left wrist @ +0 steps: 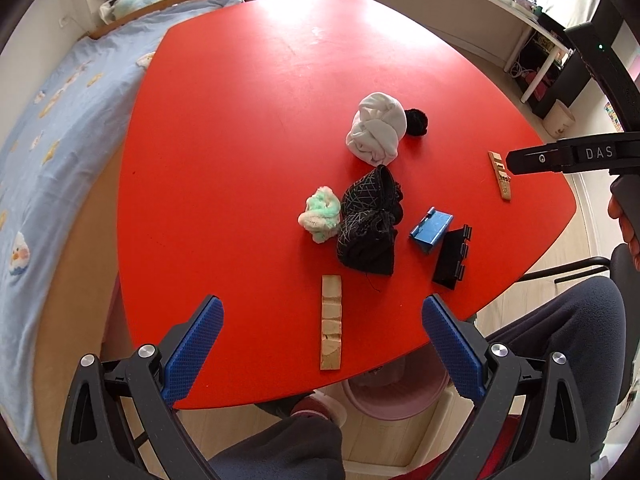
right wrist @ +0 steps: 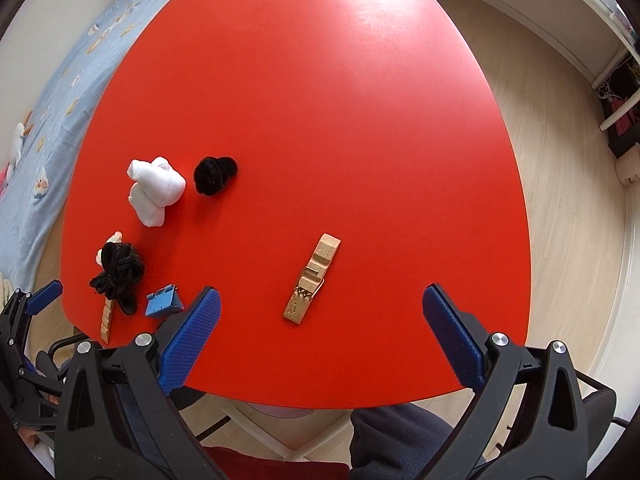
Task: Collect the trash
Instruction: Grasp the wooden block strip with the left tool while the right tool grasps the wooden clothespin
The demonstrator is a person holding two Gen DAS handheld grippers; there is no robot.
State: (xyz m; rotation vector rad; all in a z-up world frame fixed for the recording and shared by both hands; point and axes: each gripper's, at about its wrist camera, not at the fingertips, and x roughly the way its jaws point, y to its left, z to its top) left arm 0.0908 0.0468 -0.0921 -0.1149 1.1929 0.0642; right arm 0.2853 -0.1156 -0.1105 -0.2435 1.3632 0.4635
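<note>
On the red table (left wrist: pixel 248 128) your trash lies in a loose cluster, seen from the left wrist camera at about two o'clock from your left gripper (left wrist: pixel 322 338). Those tongs gape wide with nothing between the blue pads (left wrist: pixel 200 340), and a wooden clothespin half (left wrist: pixel 331 322) lies flat on the table between them, pointing toward twelve. Beyond it sits a black patterned cloth bundle (left wrist: pixel 368 228), touching a green-and-white fuzzy ball (left wrist: pixel 320 218) at its nine o'clock side. A blue plastic piece (left wrist: pixel 431 230) and a black plastic piece (left wrist: pixel 452 258) lie just beside each other at the bundle's three o'clock. Farther toward twelve, a white cloth wad (left wrist: pixel 376 128) rests with a small black fuzzy ball (left wrist: pixel 417 122) touching its right side. Your right gripper (right wrist: pixel 320 334) is likewise spread wide and holds nothing; in its own view a whole wooden clothespin (right wrist: pixel 312 278) lies at twelve o'clock just ahead of the fingertips, tilted toward one o'clock and well apart from the rest. Under the near table edge a pink basin (left wrist: pixel 394 398) shows beside your knees. At nine o'clock of the table lies a pale blue bedspread (left wrist: pixel 56 128).
</note>
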